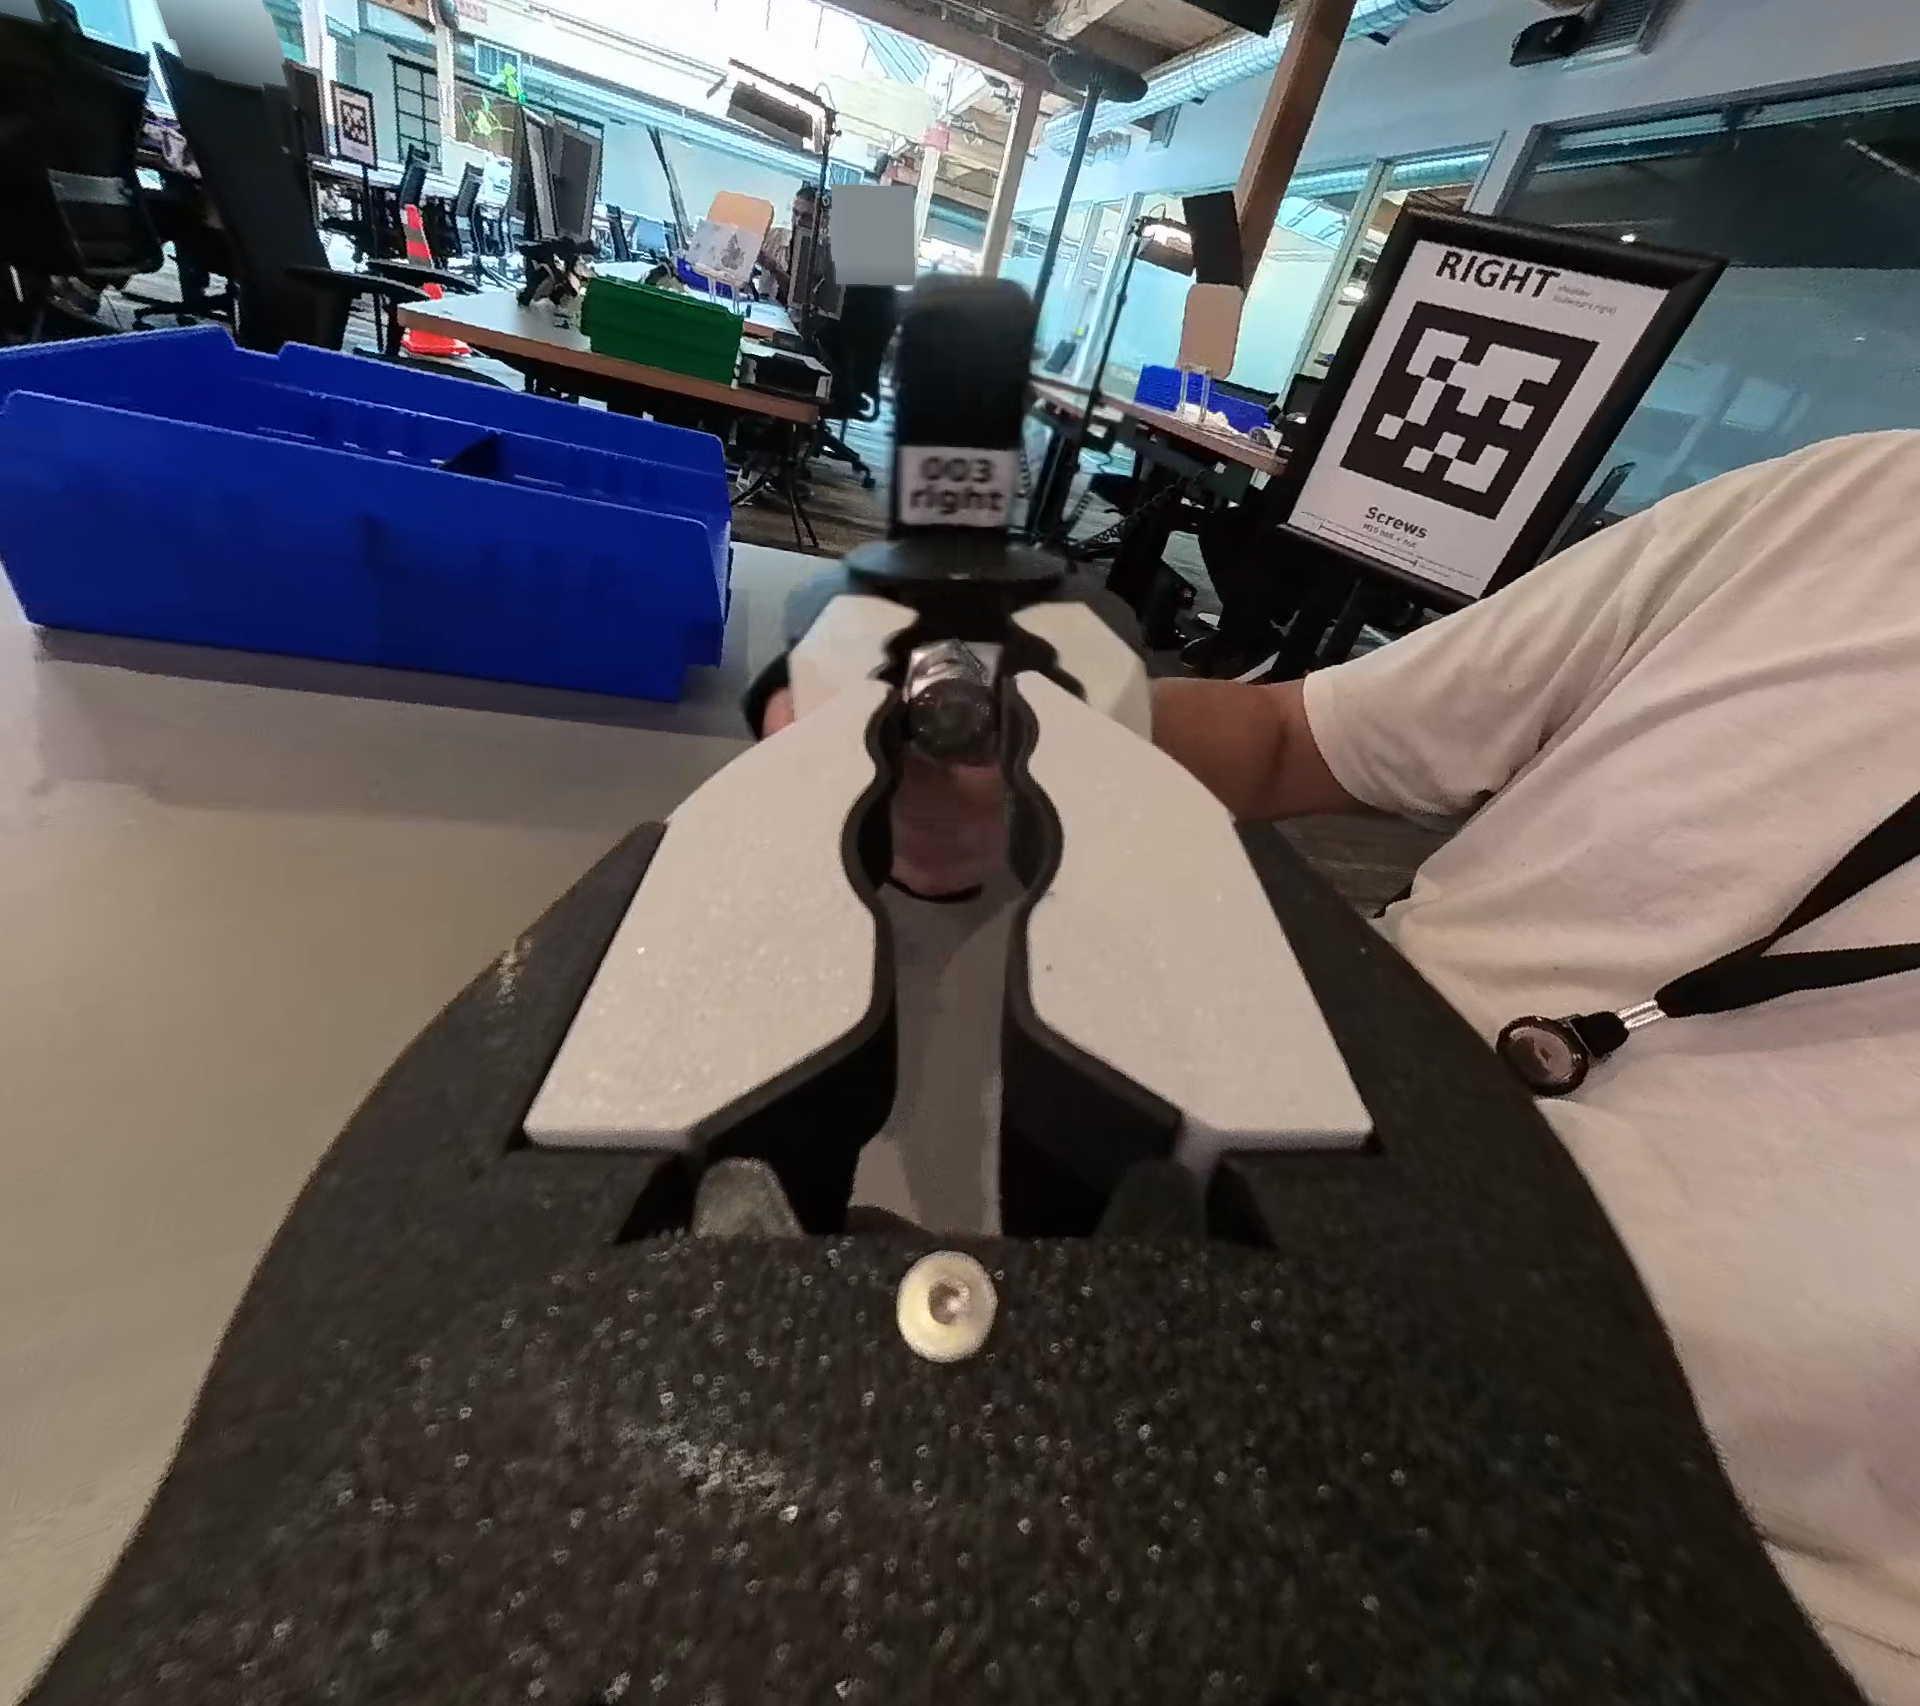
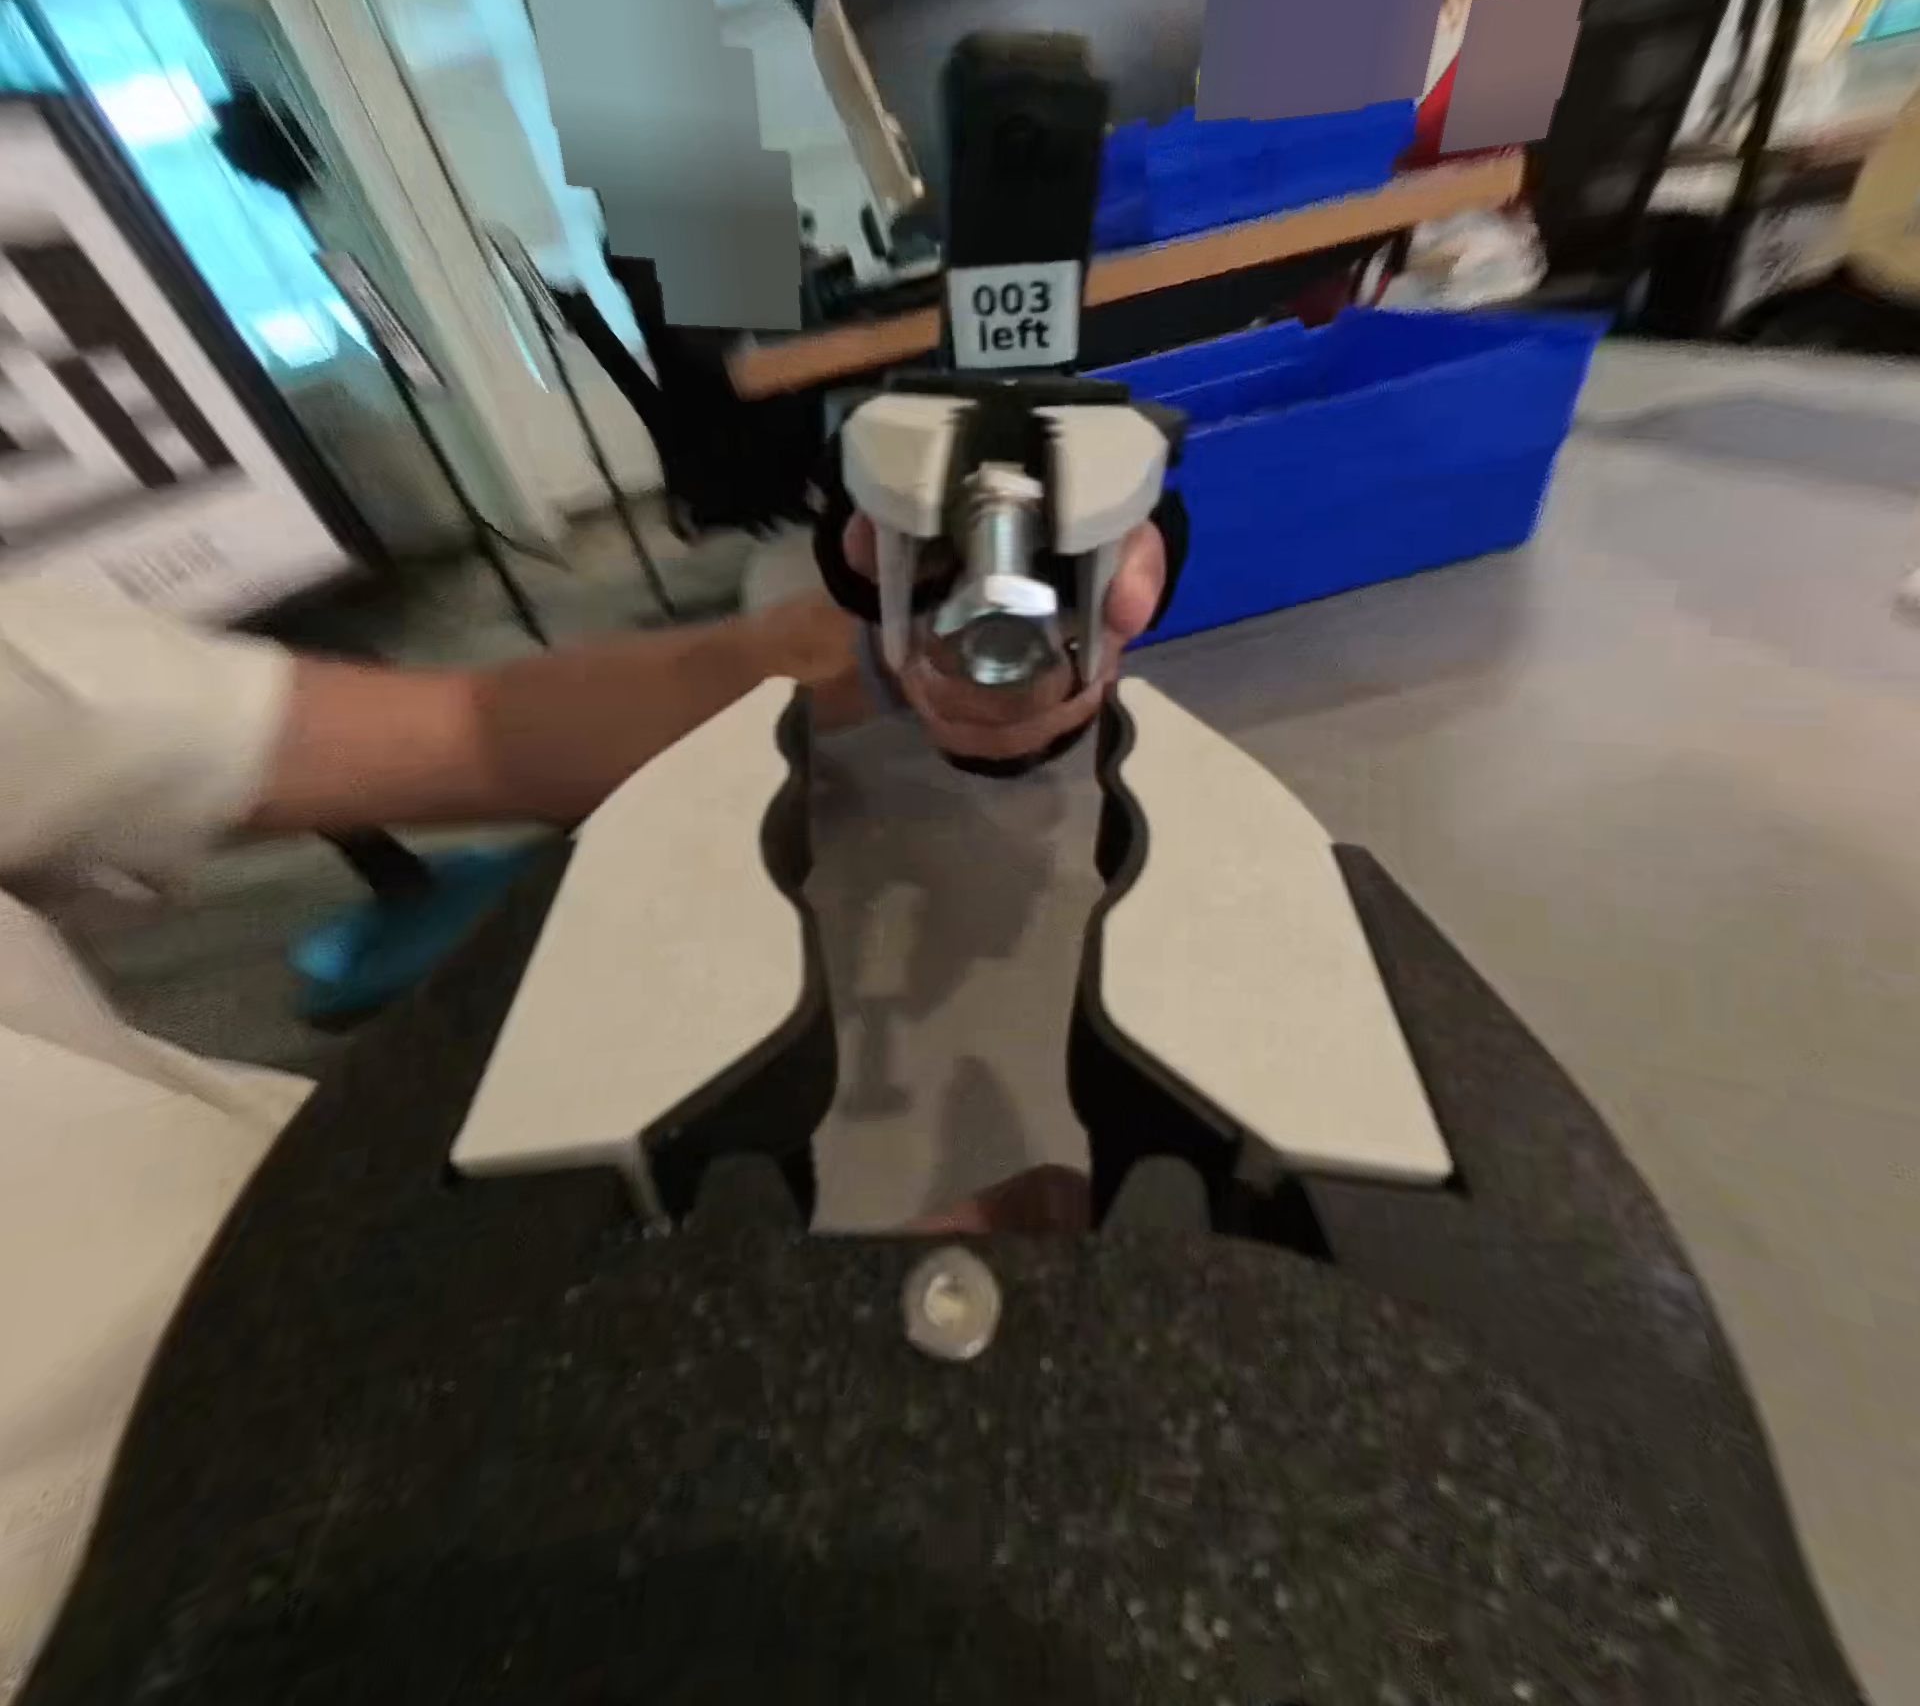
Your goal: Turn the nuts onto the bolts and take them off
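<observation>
The two grippers are facing each other above the grey bench (image 1: 260, 877). The left gripper (image 2: 1003, 503) is holding the bolt (image 2: 1000, 534) by its head end, jaws clamped on it, its threaded end with the nut (image 2: 995, 607) pointing at the right gripper (image 2: 951, 721), whose jaws are standing apart just short of the nut. A blue bin (image 1: 343, 513) is sitting on the bench behind them.

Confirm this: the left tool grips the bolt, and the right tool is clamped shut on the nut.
Not quite. The right tool is open, its fingers spread wide and not touching the nut, as the right wrist view shows. The left tool does grip the bolt.
</observation>
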